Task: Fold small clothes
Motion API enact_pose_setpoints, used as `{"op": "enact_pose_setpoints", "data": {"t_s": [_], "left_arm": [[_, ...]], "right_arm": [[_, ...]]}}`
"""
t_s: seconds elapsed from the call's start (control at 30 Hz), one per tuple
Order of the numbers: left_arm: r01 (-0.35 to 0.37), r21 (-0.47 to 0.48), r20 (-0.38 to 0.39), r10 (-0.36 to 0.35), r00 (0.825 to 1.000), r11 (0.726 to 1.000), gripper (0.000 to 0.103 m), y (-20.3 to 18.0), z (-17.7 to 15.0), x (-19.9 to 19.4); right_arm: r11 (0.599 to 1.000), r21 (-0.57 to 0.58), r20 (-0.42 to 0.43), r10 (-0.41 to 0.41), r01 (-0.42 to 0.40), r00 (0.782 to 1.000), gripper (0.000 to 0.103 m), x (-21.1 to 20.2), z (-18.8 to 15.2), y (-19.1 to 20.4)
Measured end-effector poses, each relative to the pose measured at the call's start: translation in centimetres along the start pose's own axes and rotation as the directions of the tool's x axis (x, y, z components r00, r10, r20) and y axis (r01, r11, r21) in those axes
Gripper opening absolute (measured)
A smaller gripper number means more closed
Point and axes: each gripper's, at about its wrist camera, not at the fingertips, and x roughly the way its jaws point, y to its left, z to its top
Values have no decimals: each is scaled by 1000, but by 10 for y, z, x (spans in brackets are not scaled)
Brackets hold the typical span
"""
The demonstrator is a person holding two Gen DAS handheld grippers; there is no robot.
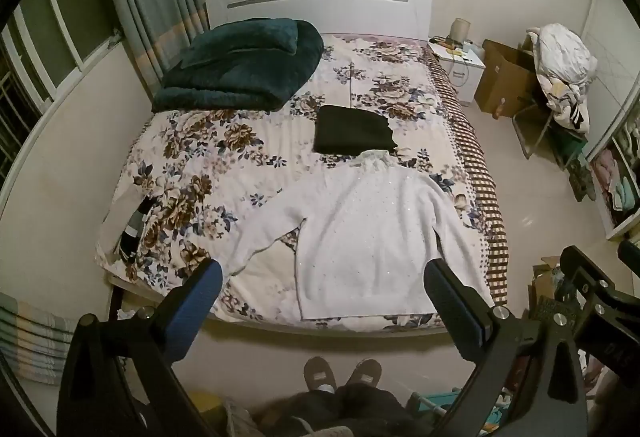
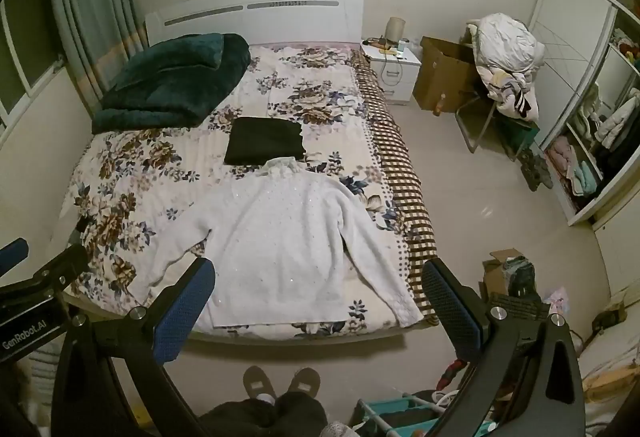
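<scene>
Nearest, the left hand-held gripper [image 1: 324, 285] hangs above the foot of the bed [image 1: 192, 141] with its blue-padded fingers [image 1: 192, 301] spread wide and nothing between them. The right hand-held gripper [image 2: 320, 285] is likewise spread and empty, held beside the left one and clear of the bedding. Below both, the person's slippered feet [image 2: 280, 383] stand on the floor at the bed's near edge.

The white sweater [image 1: 360, 233] lies flat and unfolded on the floral bedspread at the near right part of the bed, collar pointing far, hem at the near edge, its left sleeve angled out to the left and its right sleeve lying along the body's right side. Just beyond the collar sits a folded black garment [image 1: 352, 135]. Farther left, by the white headboard [image 1: 320, 3], rests a folded dark green blanket [image 1: 244, 65]. A white nightstand [image 1: 460, 71] stands far right of the bed.
</scene>
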Motion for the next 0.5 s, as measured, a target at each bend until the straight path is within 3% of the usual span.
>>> {"op": "enact_pose_setpoints", "data": {"t_s": [0.5], "left_arm": [[-10, 6, 6, 10, 1000, 1000, 103, -1, 0, 0]], "right_arm": [[1000, 0, 0, 2, -2, 1000, 103, 1, 1, -1]]}}
